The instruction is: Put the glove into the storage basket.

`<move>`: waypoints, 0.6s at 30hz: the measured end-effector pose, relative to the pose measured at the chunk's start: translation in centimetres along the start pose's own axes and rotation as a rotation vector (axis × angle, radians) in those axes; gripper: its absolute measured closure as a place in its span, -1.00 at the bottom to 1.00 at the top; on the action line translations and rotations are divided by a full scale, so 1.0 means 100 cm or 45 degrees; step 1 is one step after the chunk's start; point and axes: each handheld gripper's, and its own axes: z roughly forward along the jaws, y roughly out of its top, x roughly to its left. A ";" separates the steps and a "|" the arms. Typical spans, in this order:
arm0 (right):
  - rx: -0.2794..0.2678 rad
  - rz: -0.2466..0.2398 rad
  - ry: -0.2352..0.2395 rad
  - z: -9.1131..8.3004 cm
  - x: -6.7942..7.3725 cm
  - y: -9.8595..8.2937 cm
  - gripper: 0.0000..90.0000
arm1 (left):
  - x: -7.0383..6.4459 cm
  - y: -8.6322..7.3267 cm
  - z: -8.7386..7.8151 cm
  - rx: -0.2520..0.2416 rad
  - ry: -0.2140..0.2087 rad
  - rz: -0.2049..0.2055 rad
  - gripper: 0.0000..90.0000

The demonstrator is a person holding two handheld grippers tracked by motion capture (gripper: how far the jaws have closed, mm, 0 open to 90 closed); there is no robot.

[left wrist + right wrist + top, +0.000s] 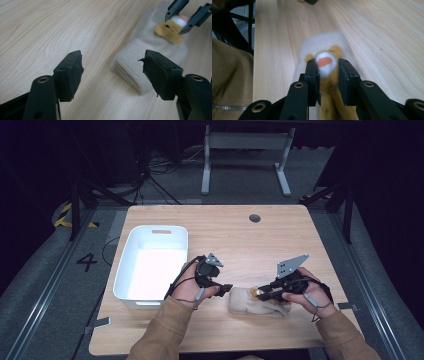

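My right tool (327, 75) is clamped on the plush animal face (325, 63) sewn on a cream sock (322, 41); its two jaws press the tan fur from both sides, just below the white muzzle with its orange nose. In the high view the right tool (261, 293) sits over the sock (245, 304), which lies flat on the table (280, 235) near the front edge, between my two hands. The sock is pale beige, ribbed at the cuff end, fuzzy over the rest, with the tan face (168, 30) on top.

My left tool (112, 72) stands with its jaws wide apart, holding nothing, low over the wood and pointed at the ribbed cuff (132, 72), which lies just beyond its jaw tips. From above, the left tool (227, 289) is just beside the sock's left end.

A white bin (152, 265) rests on the left part of the table, just beyond my left hand (192, 287). My tan sleeve (229, 82) fills the left edge of the right gripper view. Nothing lies between either tool and the sock.
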 end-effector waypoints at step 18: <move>0.127 -0.010 -0.048 0.014 -0.004 -0.007 0.43 | -0.002 0.000 0.008 0.027 0.005 0.010 -0.39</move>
